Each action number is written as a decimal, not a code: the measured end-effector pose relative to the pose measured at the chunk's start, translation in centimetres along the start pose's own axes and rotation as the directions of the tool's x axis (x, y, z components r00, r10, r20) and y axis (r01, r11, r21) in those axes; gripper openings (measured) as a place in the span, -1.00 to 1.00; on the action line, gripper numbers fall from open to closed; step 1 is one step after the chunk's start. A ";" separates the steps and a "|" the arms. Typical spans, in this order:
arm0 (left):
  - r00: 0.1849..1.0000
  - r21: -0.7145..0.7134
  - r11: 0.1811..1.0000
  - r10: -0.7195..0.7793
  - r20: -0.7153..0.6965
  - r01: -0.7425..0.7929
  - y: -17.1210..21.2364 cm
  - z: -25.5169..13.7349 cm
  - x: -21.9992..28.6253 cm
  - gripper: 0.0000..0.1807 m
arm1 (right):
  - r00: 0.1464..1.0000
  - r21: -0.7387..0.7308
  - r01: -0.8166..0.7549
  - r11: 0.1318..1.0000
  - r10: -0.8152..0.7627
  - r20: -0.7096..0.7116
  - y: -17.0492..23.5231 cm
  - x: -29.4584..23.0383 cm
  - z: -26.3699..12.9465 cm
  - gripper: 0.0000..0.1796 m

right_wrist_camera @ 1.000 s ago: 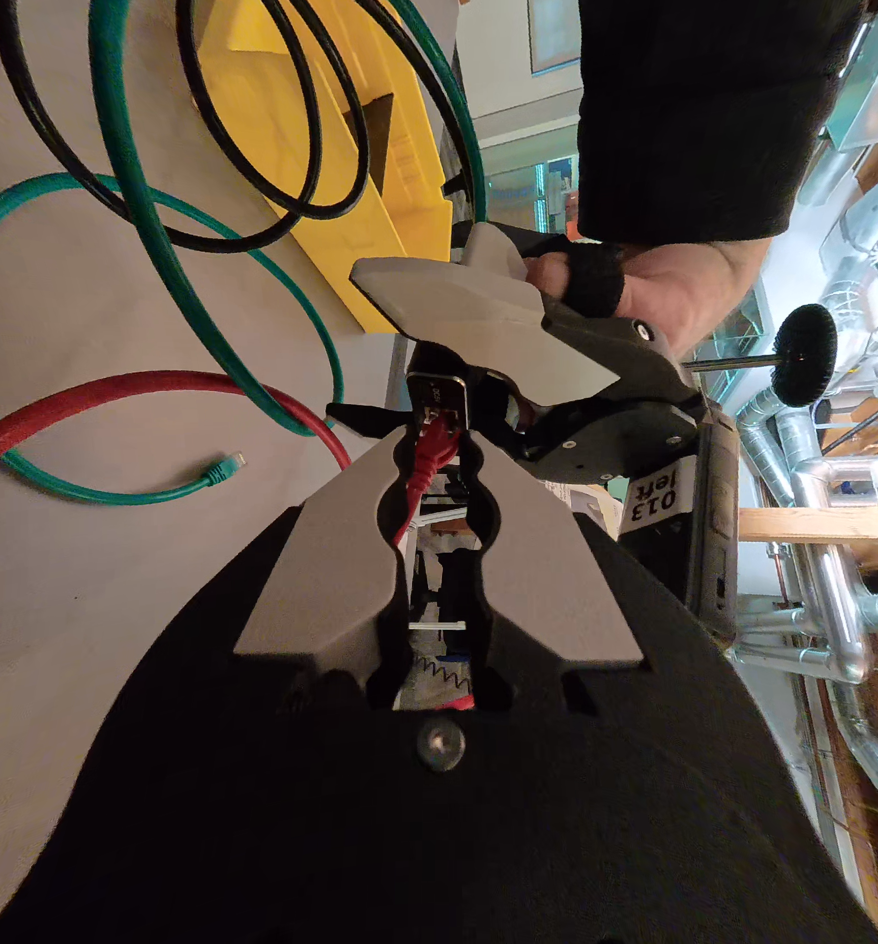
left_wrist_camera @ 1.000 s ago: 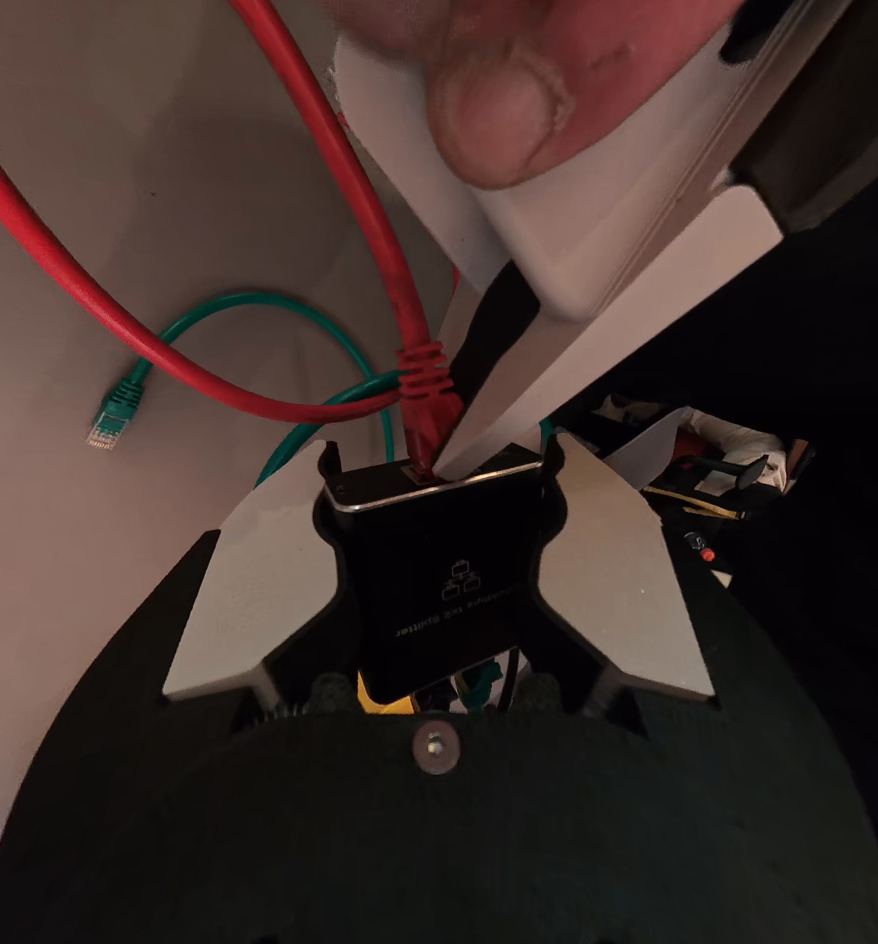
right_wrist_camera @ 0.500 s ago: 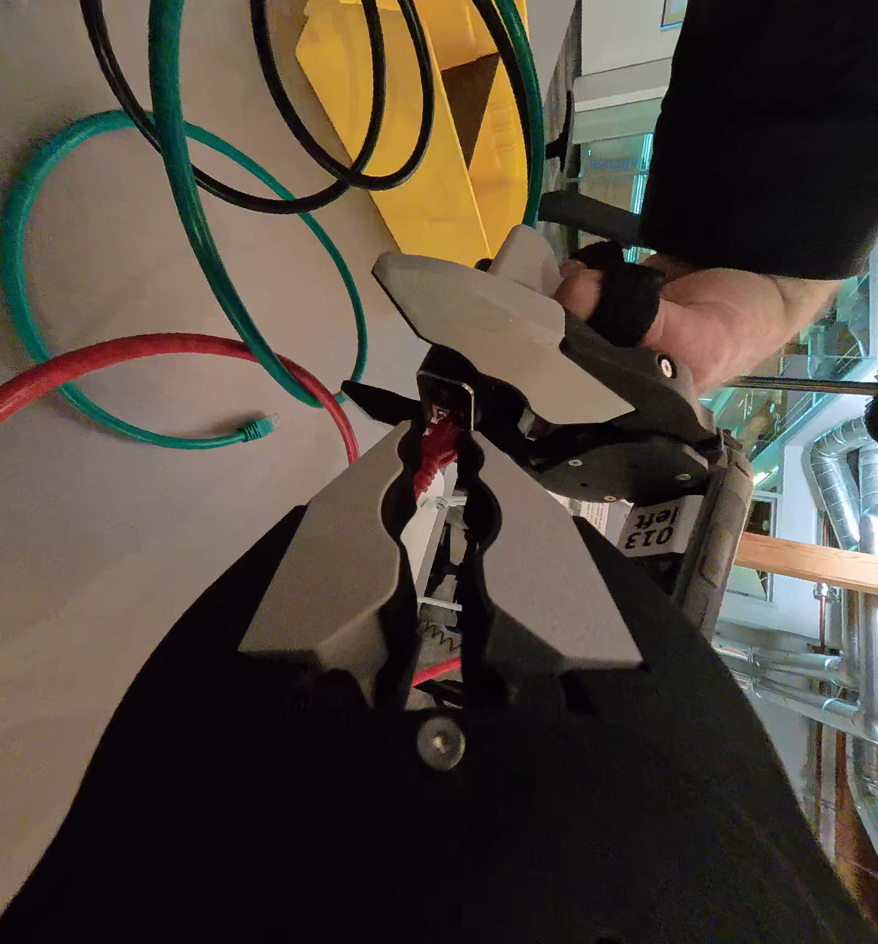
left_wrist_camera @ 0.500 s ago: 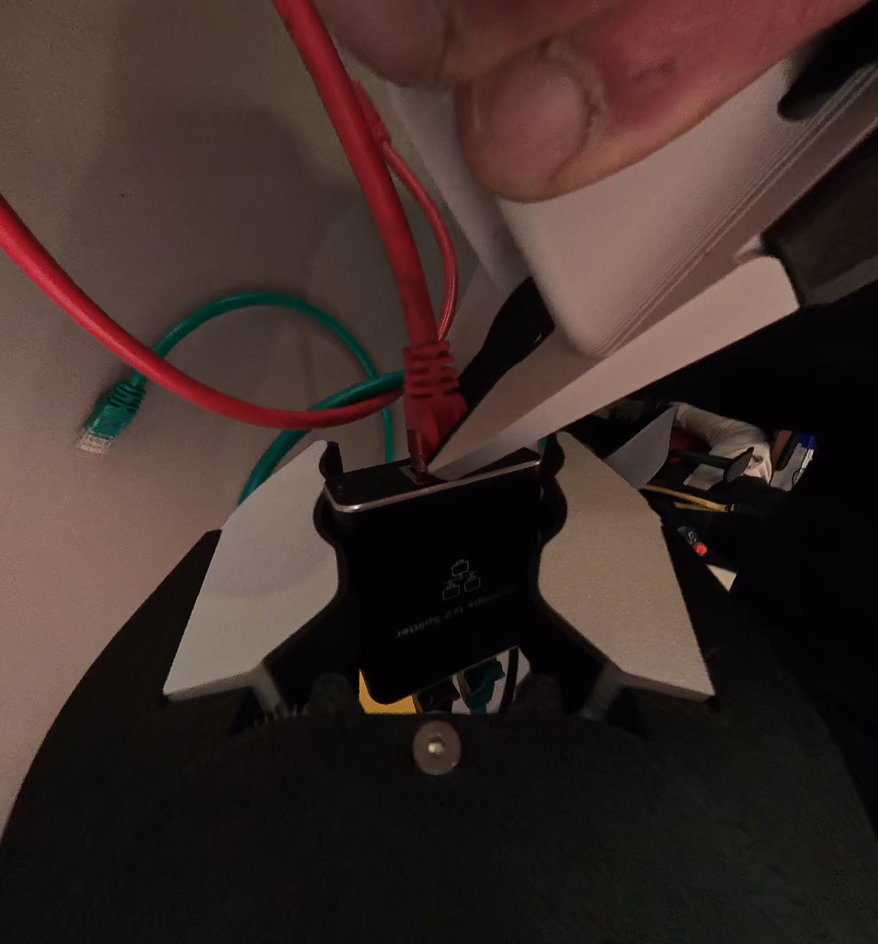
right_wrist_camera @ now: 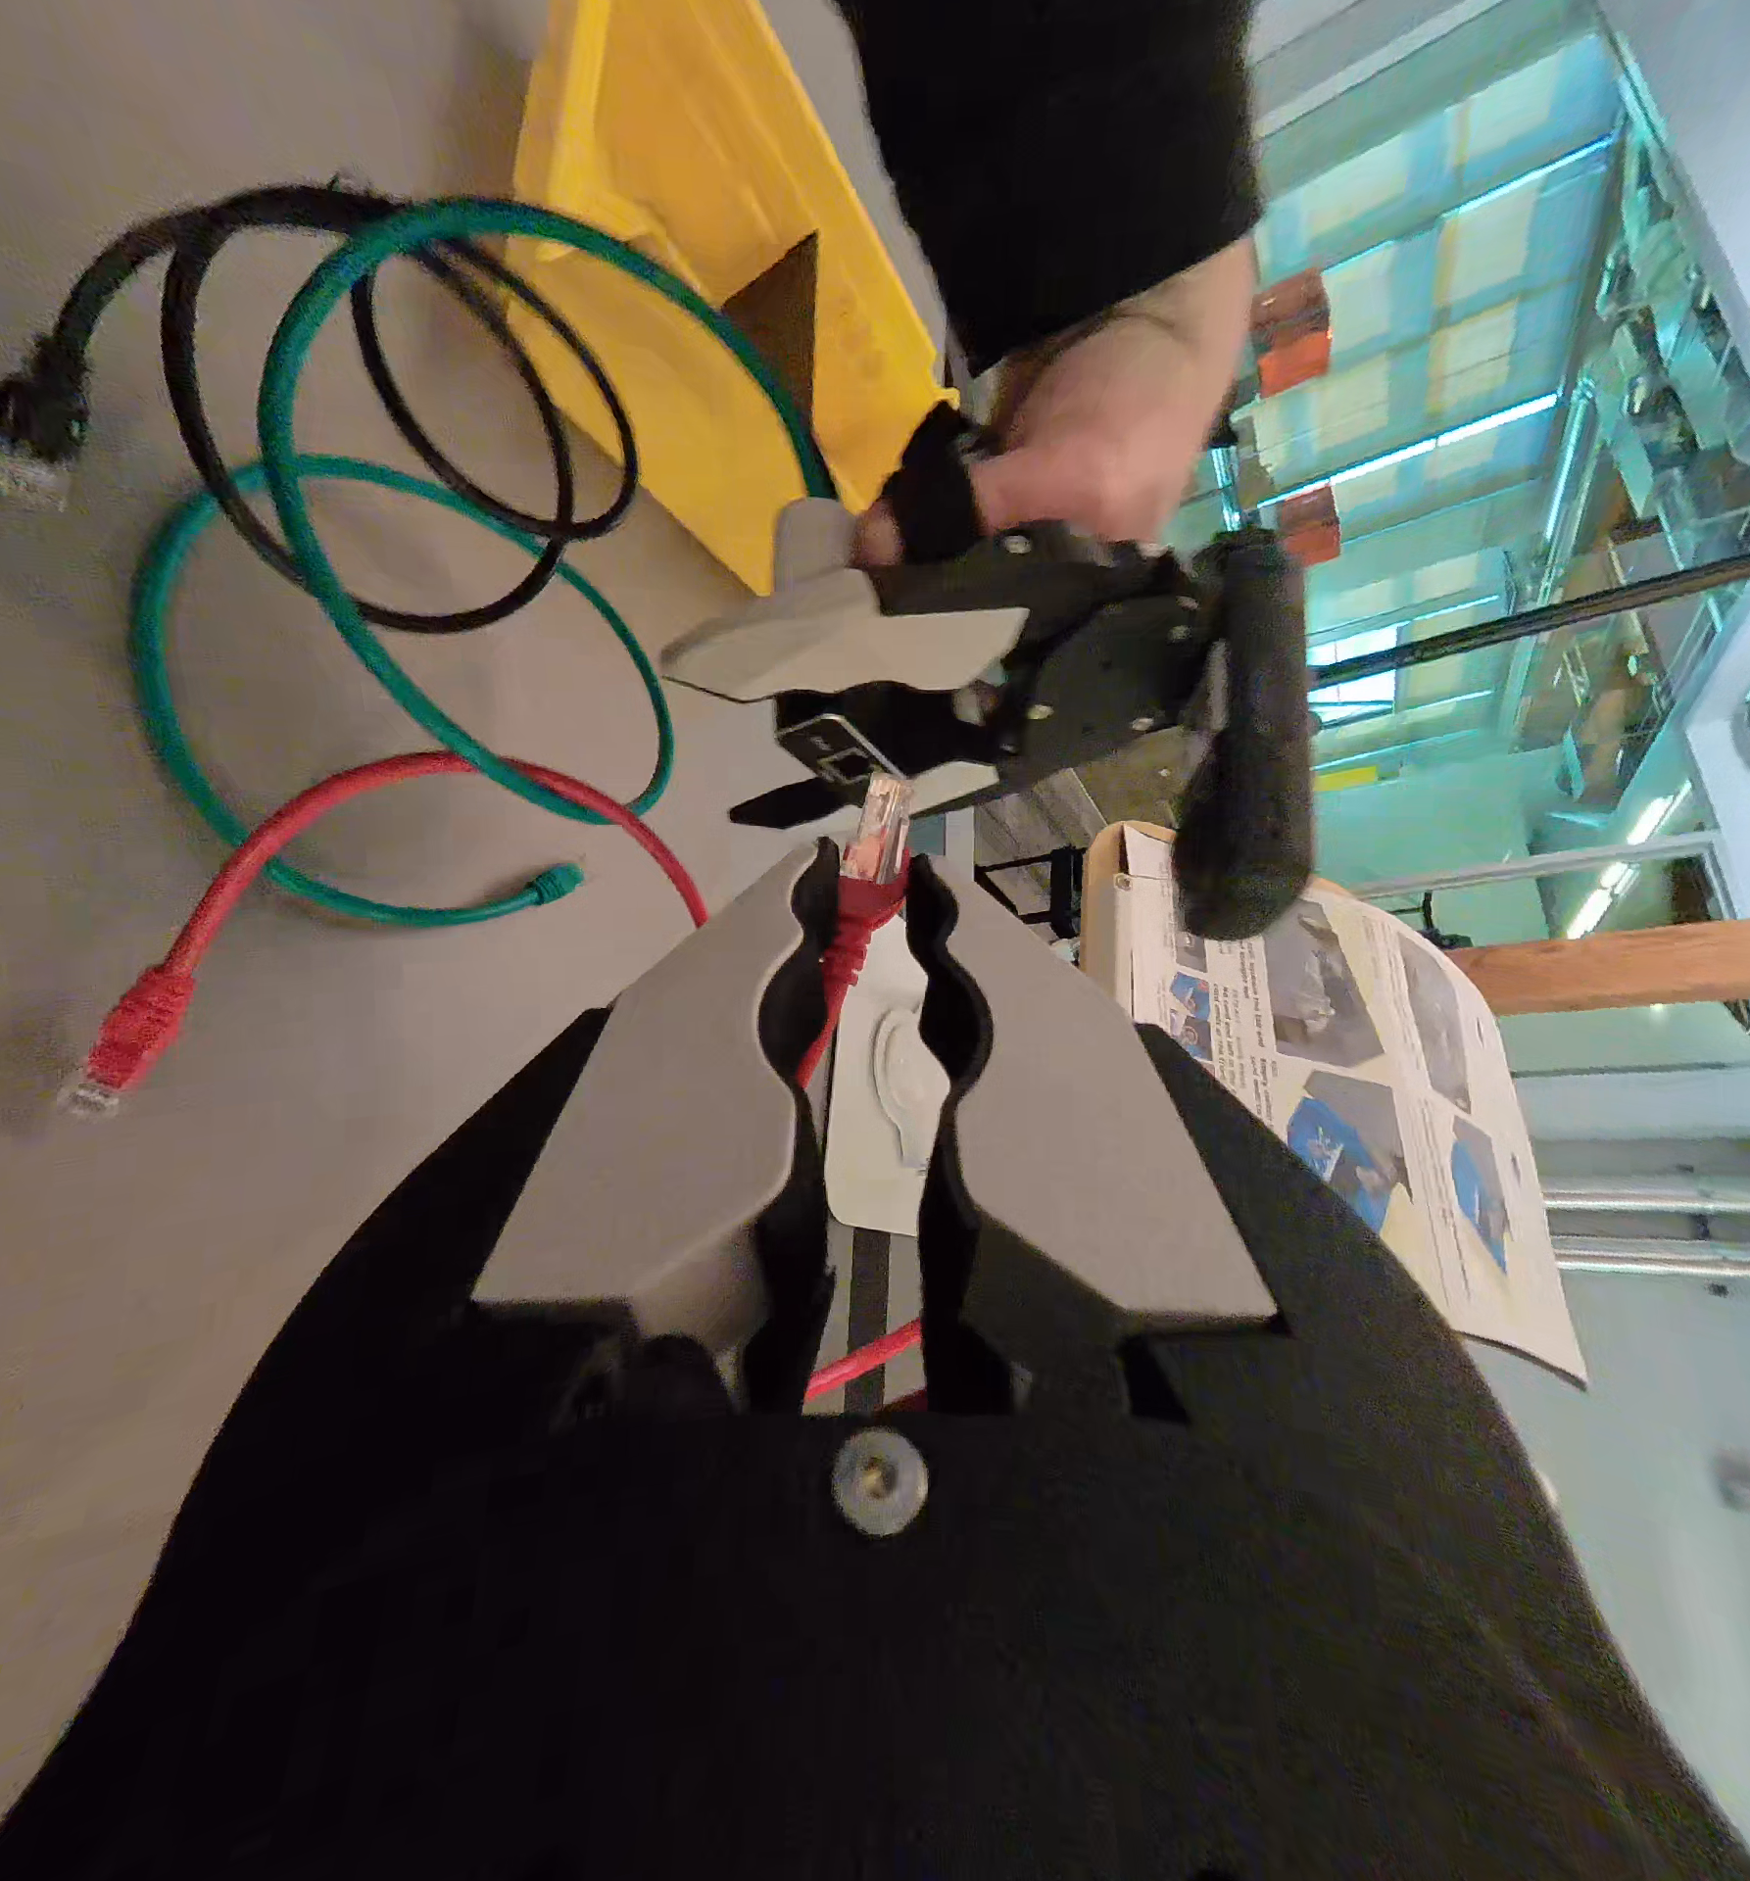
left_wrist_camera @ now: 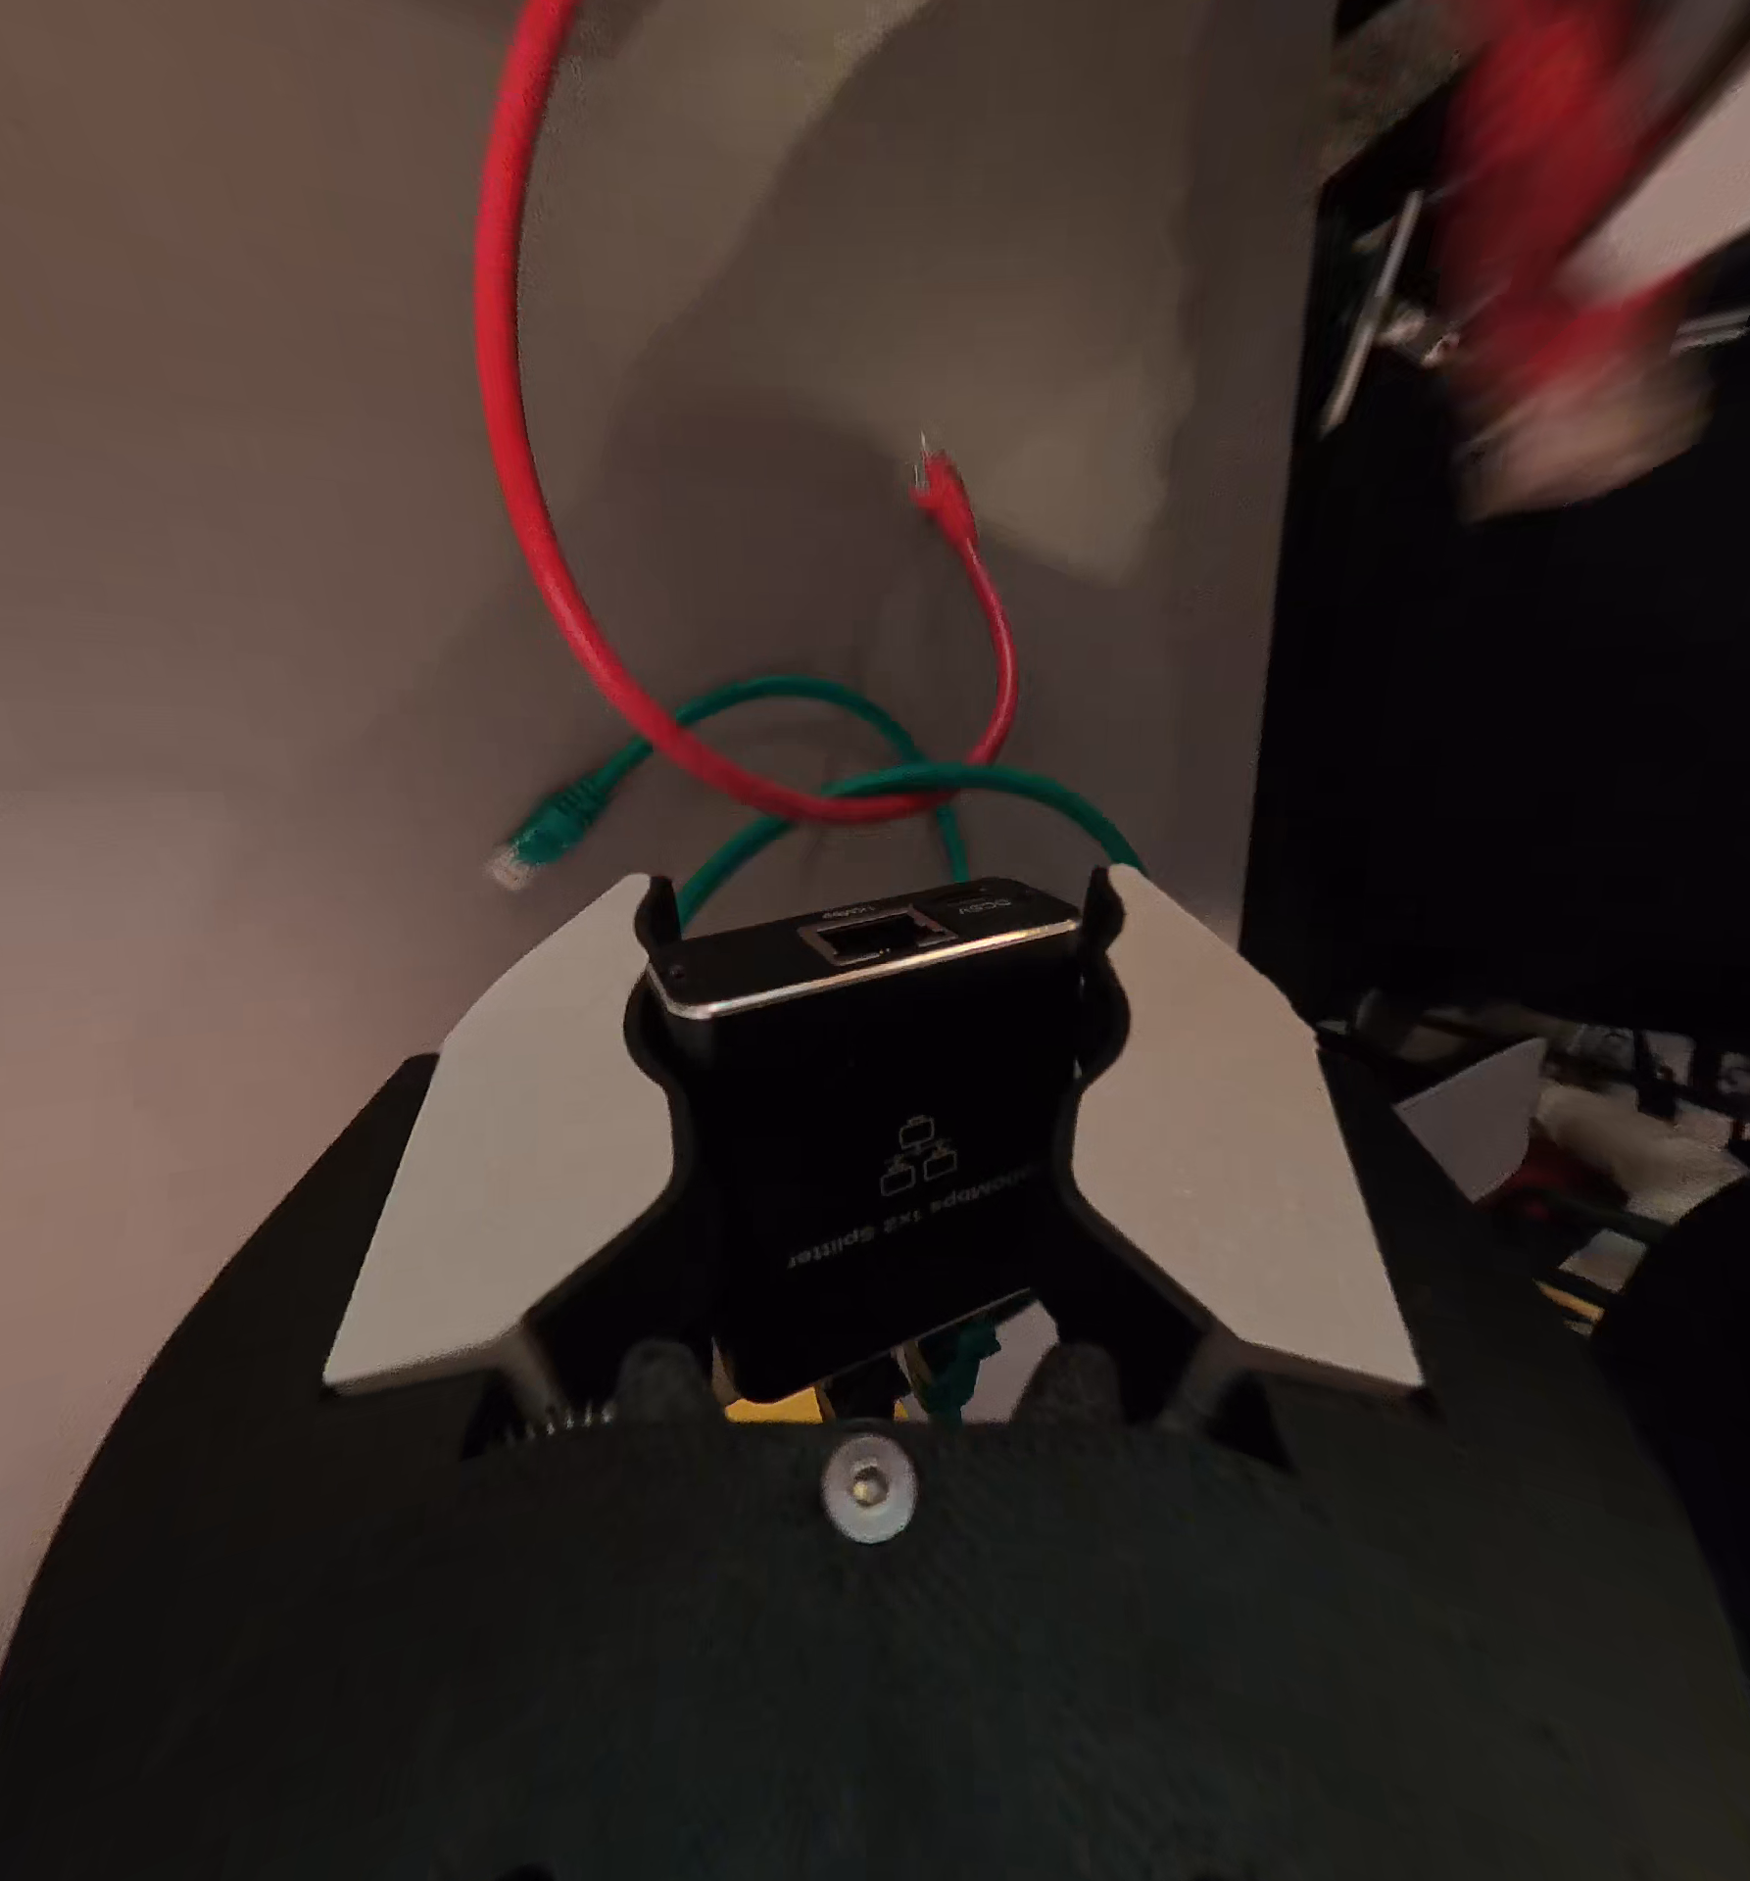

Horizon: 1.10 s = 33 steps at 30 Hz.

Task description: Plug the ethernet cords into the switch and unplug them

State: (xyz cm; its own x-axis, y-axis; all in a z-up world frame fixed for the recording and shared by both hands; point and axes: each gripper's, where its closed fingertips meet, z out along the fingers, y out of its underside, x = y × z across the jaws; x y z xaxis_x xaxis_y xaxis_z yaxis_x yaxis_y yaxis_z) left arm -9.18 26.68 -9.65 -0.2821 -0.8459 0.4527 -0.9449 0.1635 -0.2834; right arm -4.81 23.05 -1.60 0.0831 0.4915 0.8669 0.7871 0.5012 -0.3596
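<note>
Since half a second ago the red cord's plug (right_wrist_camera: pixel 876 850) has come out of the switch (left_wrist_camera: pixel 876 1120); its port (left_wrist_camera: pixel 866 937) now stands bare. The left gripper (left_wrist_camera: pixel 876 896) remains clamped on the switch, jaws tight against its sides. The right gripper (right_wrist_camera: pixel 866 865) has drawn back clear of the switch, jaws nearly closed, pinching the red plug, whose clear tip juts past the fingertips. The grey table (right_wrist_camera: pixel 87 1272) carries the loose cords: the red cord's (right_wrist_camera: pixel 423 784) other end lies free at the left, a green cord (right_wrist_camera: pixel 392 611) is looped beside it, and a black cord (right_wrist_camera: pixel 382 407) is coiled beyond. Farther off a yellow bin (right_wrist_camera: pixel 688 234) rests on the table. A printed sheet (right_wrist_camera: pixel 1360 1069) hangs off the table edge. Glazed walls and pipes fill the room behind.
</note>
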 end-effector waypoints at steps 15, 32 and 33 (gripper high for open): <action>0.978 0.185 0.983 -0.027 0.204 -0.011 1.0 0.7 -2.3 -0.16 | 0.901 -0.011 -0.205 0.979 0.184 -0.394 2.9 18.3 -14.5 -0.88; 0.864 -0.021 1.000 -0.004 0.503 0.017 5.6 6.6 -8.1 -0.16 | 0.538 0.082 -0.416 0.906 0.318 -0.780 9.2 30.4 -29.5 -0.89; 0.863 -0.032 0.999 0.005 0.506 0.013 5.7 7.0 -8.1 -0.16 | 0.537 0.091 -0.430 0.898 0.335 -0.774 9.6 30.6 -29.8 -0.89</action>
State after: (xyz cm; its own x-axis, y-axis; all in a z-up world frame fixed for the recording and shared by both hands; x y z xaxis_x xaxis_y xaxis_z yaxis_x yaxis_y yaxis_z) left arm -11.09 30.91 -20.86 -0.1642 -0.9857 -0.0382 -0.9535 0.1685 -0.2499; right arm 23.53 21.71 31.79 0.7816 -0.1191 0.6123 0.6158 0.3037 -0.7270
